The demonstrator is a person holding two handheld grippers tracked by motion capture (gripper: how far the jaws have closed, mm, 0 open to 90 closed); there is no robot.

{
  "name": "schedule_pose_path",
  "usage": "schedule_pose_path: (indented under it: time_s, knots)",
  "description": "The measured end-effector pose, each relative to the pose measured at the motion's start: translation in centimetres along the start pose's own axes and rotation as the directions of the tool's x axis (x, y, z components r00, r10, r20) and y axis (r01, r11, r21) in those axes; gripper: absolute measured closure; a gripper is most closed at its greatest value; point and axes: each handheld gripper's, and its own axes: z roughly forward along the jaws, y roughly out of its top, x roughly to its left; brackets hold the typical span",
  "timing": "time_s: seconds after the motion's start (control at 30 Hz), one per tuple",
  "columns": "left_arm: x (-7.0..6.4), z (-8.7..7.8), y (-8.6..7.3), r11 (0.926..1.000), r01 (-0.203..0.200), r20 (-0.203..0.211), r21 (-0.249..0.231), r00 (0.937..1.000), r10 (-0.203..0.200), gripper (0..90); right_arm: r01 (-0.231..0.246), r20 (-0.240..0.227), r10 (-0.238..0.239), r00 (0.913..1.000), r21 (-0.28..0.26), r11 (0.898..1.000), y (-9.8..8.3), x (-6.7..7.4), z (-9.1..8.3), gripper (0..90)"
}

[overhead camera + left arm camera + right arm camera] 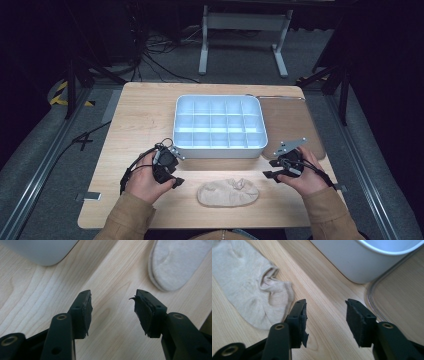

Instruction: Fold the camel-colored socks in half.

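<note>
— On the near half of the pale wooden table (135,115), between my two hands, lies the beige ankle sock (228,192), flat and a little rumpled at its opening.

— And your left gripper (176,182)?

— I hold it just left of the sock, jaws parted, nothing between them. In the left gripper view bare wood shows in the gap, with the sock's rounded end up at the right.

— The right gripper (270,175)?

— Jaws apart too, and empty. It sits just right of the sock; in the right gripper view the sock's open cuff lies beside one jaw (whether cloth and jaw touch, I cannot tell).

— What's beyond them?

— Behind both grippers stands the white plastic organiser box with its grid of small compartments (219,147), its near wall close to my left hand (145,182). To its right lies a brown flat tray with rounded corners (292,125), the box's right edge against or over it. My right hand (306,176) rests near that tray's front corner.
</note>
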Motion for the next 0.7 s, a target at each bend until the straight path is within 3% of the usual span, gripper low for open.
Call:
schedule_pose_path:
  time_s: [0.1,0.13,0.3,0.4,0.53,0.63,0.7]
  knots:
    - [0.1,-0.4,-0.2,0.9991,0.005,0.003,-0.041,1.0,-0.005,47.4,-0.012,-0.02,0.012,0.9997,-0.025,1.0,-0.2,0.1,-0.5,54.6]
    - [0.2,-0.7,-0.2,0.9982,0.023,-0.005,-0.056,0.9997,-0.024,47.0,-0.015,-0.02,0.014,0.9997,-0.024,1.0,-0.2,0.2,-0.6,54.8]
    - [-0.1,-1.0,0.1,0.9992,0.035,-0.058,-0.02,0.9976,-0.036,42.9,-0.012,-0.01,0.012,0.9999,-0.025,1.0,-0.6,0.3,-0.7,55.6]
    - [-0.5,-1.2,0.4,0.9993,0.035,-0.049,-0.011,0.9982,-0.036,38.0,-0.018,-0.007,0.018,0.9998,-0.02,1.0,-0.9,0.4,-0.7,55.4]
    - [-0.6,-1.2,0.7,0.9982,0.059,0.004,0.0,0.9982,-0.059,30.3,-0.018,-0.014,0.017,0.9998,-0.038,0.999,-1.0,0.6,-1.1,55.0]
    - [-0.7,-1.2,1.0,0.997,0.077,0.008,-0.012,0.997,-0.077,30.0,-0.012,-0.019,0.011,0.9998,-0.049,0.999,-1.0,1.0,-1.2,54.7]
    - [-1.2,-1.0,1.5,0.9986,0.052,-0.016,-0.01,0.9985,-0.052,31.5,-0.009,-0.011,0.009,0.9999,-0.04,0.999,-0.9,1.3,-1.1,54.1]
